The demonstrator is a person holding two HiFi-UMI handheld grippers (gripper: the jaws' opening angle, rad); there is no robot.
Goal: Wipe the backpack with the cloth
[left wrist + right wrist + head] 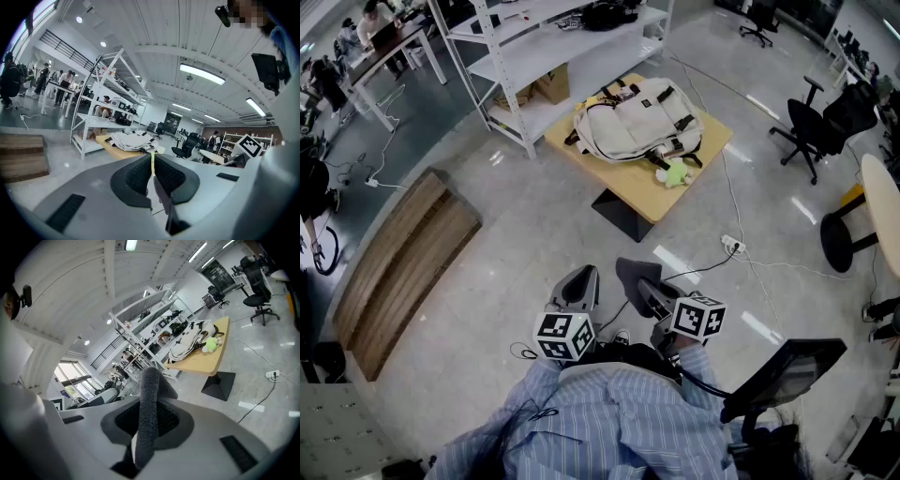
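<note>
Clamped between the jaws of the right gripper (150,401), a dark grey fleecy cloth (146,420) stands up in a thick fold right in front of that gripper's camera. The left gripper (152,172) has its jaws pressed together with nothing between them. Both are held close to the person's blue striped shirt (609,422), well apart from the work.

The cream fabric backpack with black straps (637,117) lies flat on the square light-wood table (623,183), across a stretch of bare grey floor from the person. A small lime-green soft toy (673,173) lies just beside the backpack's near edge, touching or almost touching it.

Behind the table stands a white metal shelving rack (534,56). A slatted wooden bench (403,262) is off to the left, black office chairs (811,131) to the right, and a white power strip (731,246) lies on the floor near the table's black base.

By my reading, the cloth is in hand but no wiping has begun. The walk to the table and the whole wipe are left.
</note>
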